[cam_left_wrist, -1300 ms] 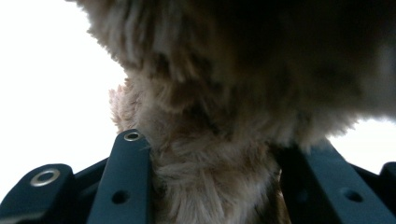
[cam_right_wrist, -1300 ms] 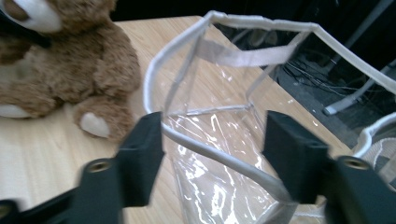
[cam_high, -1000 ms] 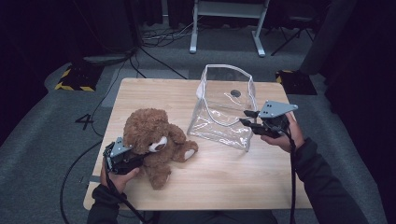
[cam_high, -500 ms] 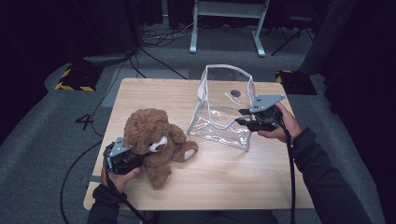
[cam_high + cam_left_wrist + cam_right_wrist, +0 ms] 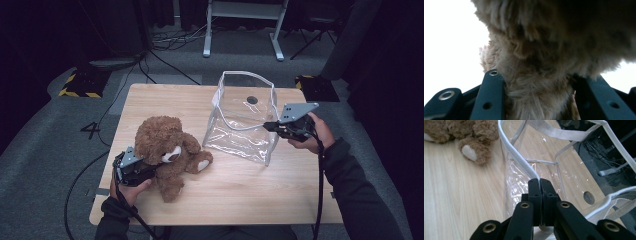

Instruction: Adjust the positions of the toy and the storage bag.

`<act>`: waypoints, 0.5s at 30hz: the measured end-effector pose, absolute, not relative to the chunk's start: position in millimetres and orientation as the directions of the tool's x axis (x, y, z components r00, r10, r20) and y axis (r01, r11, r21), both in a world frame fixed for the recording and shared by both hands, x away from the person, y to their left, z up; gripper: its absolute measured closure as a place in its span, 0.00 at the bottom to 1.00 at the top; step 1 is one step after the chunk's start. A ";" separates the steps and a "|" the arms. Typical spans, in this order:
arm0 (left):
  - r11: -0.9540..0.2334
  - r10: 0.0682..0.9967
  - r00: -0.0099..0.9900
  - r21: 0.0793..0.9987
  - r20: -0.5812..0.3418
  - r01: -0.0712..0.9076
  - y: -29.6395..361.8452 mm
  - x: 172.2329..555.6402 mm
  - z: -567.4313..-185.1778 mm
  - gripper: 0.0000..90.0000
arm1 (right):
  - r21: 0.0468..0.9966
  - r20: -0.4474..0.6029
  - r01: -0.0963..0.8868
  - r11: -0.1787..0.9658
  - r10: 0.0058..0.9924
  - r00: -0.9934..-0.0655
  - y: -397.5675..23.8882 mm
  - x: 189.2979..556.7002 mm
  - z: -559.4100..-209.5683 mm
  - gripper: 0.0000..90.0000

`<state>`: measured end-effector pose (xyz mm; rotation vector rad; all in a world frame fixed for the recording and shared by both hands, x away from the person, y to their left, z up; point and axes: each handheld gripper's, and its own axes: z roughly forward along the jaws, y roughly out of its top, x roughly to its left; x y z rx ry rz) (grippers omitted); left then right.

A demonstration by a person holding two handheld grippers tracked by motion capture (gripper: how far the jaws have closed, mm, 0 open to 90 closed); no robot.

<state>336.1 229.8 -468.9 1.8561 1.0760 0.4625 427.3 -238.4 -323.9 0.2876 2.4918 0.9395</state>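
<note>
Brown plush teddy bear (image 5: 167, 152) sits near the front left of your light wooden table (image 5: 240, 195), and your left gripper (image 5: 142, 170) clamps its fur between both jaws. Just to its right stands the clear plastic bag with white trim (image 5: 245, 117); your right gripper (image 5: 540, 182) has just been closing and now pinches that bag's rim. Grey carpet (image 5: 45, 150) with black cables (image 5: 165, 60) surrounds the table.

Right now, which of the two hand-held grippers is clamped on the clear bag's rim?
The right hand-held gripper, pinching the clear bag's white-edged rim; its jaws have just closed. The left hand-held gripper grips the teddy bear.
</note>
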 end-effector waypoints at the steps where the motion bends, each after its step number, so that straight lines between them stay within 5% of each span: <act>1: -0.202 0.828 0.548 0.850 -0.117 0.486 229.9 336.1 -469.0 0.65 | 0.666 -0.344 0.033 0.745 0.346 -0.873 -238.4 427.3 -323.9 0.98; 15: -0.188 0.836 0.536 0.855 -0.119 0.484 227.1 336.4 -469.1 0.65 | 0.673 -0.386 -0.053 0.738 0.289 -0.876 -285.2 375.8 -327.0 0.98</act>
